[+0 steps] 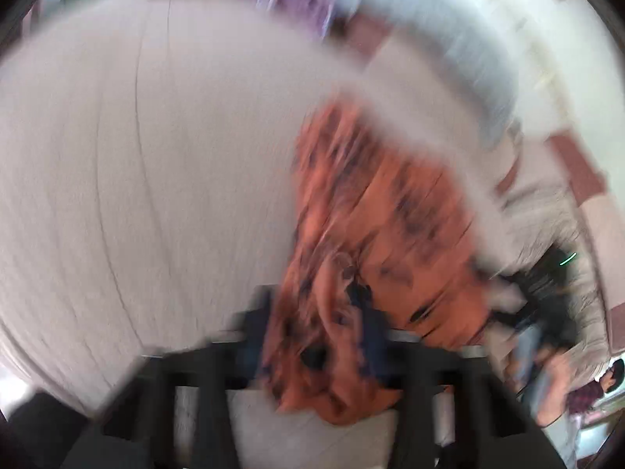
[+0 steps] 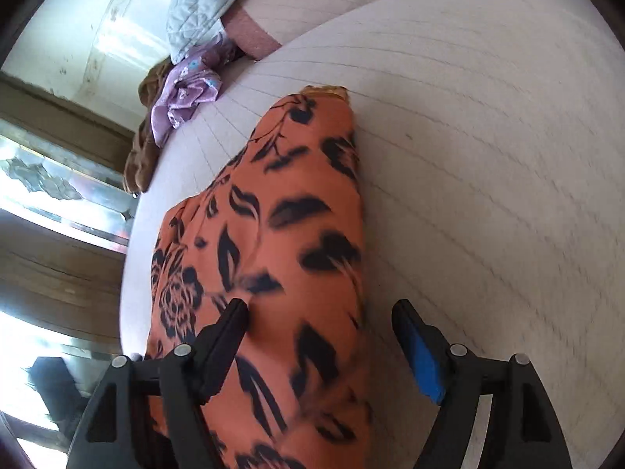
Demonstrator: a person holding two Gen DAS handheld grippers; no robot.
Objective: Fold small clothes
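An orange garment with a dark floral print [image 2: 289,242] lies stretched along the pale striped mattress [image 2: 488,156]. My right gripper [image 2: 322,308] hangs over its near end with its jaws wide apart; the pads touch nothing, and the cloth lies below and between them. The left wrist view is heavily blurred. There the same orange garment [image 1: 383,211] runs up from my left gripper [image 1: 312,336], whose blue-padded fingers [image 1: 373,348] are closed on a bunched fold of the cloth. At the right edge of that view, my other gripper [image 1: 543,312] shows only as a dark blur.
A lilac flowered cloth [image 2: 183,93] and a brown one [image 2: 142,148] are heaped at the mattress's far left edge. A quilted pale blue pillow [image 2: 207,4] lies beyond them. The mattress edge [image 2: 129,273] drops off at left toward a window wall.
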